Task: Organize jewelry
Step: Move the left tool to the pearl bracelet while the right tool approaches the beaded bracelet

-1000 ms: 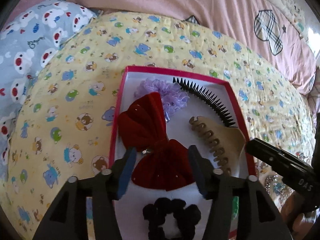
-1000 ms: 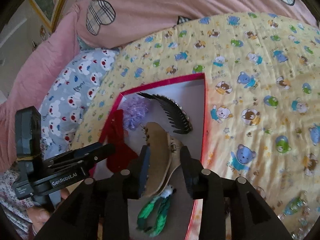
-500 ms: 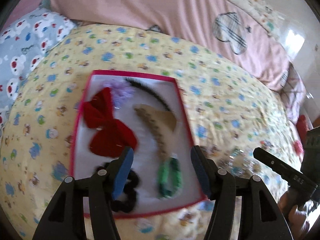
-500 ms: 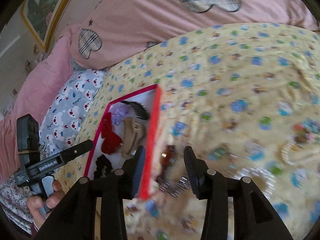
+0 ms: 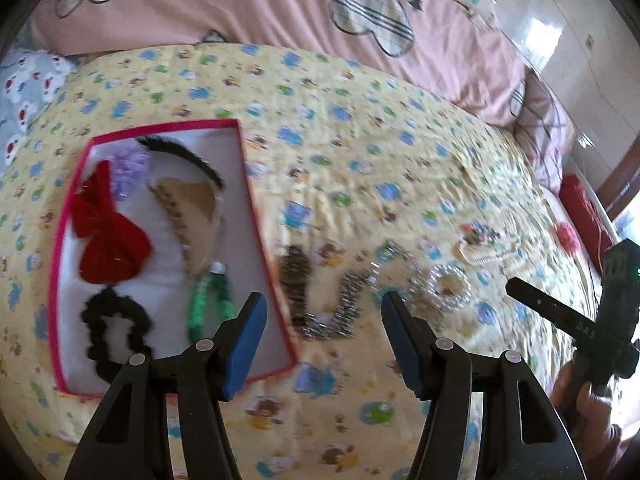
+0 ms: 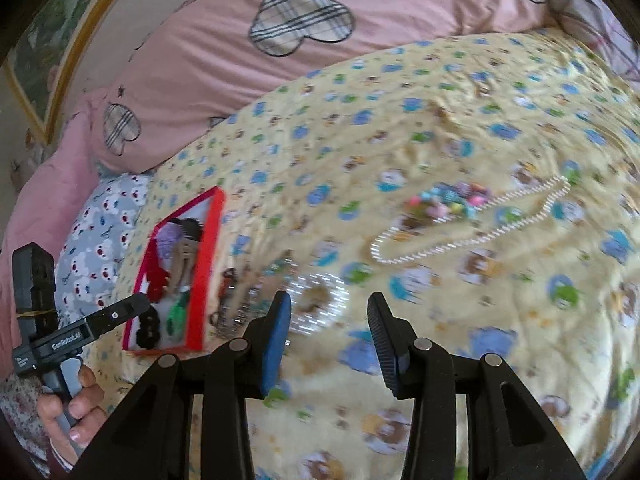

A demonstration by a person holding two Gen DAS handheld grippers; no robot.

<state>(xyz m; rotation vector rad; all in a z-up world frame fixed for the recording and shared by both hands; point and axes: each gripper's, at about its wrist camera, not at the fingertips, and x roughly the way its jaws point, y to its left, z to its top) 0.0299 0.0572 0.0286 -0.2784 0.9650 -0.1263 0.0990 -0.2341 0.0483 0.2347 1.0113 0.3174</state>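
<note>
A red-rimmed box lies on the yellow bedspread and holds a red bow, a black scrunchie, a beige claw clip, a green tie and a black comb band. The box also shows in the right wrist view. Loose jewelry lies right of it: a silver chain, a clear bead bracelet, a pearl necklace and coloured beads. My left gripper is open and empty above the silver chain. My right gripper is open and empty just before the bracelet.
A pink duvet with plaid hearts lies at the back. A grey patterned pillow sits left of the box. A red fluffy item lies at the far right. The bedspread is open to the right.
Both grippers have swung right, away from the box and over the loose jewelry on the bedspread. The beige clip now lies in the box, free of the right gripper.
</note>
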